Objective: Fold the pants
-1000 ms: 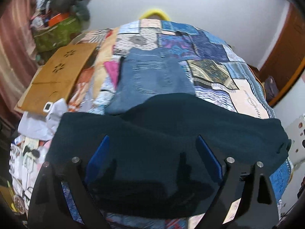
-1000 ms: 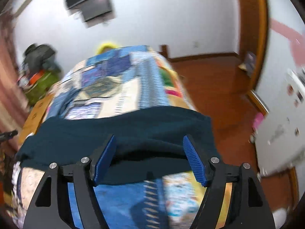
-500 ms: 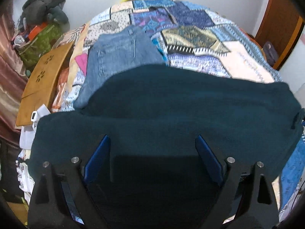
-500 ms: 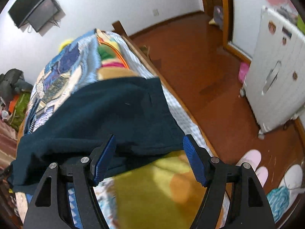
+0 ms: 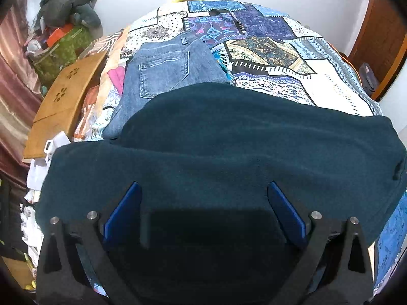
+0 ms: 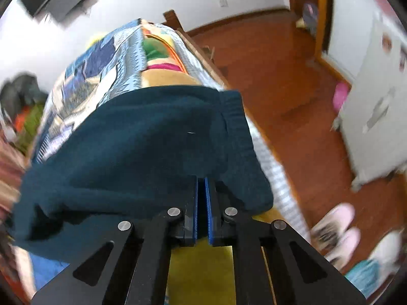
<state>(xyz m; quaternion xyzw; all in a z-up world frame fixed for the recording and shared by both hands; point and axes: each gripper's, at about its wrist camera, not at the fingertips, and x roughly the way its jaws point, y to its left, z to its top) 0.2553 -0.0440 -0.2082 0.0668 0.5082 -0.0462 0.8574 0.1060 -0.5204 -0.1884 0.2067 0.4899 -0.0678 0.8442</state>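
Note:
Dark teal pants (image 5: 229, 139) lie spread across the near part of a bed with a patchwork quilt (image 5: 279, 58). My left gripper (image 5: 203, 190) is open, its blue fingers wide apart over the near edge of the pants, holding nothing. In the right wrist view the pants (image 6: 142, 152) reach the bed's right edge. My right gripper (image 6: 201, 183) is shut, its blue pads pressed together on the near hem of the pants.
Folded blue jeans (image 5: 165, 73) lie on the quilt behind the teal pants. A wooden board (image 5: 63, 99) and a cluttered pile (image 5: 63, 25) stand left of the bed. Right of the bed are a wooden floor (image 6: 279, 76), a white cabinet (image 6: 381, 114) and pink slippers (image 6: 340, 228).
My right gripper has closed from wide open onto the pants' near hem by the bed's right edge. My left gripper stays open and has shifted slightly over the pants.

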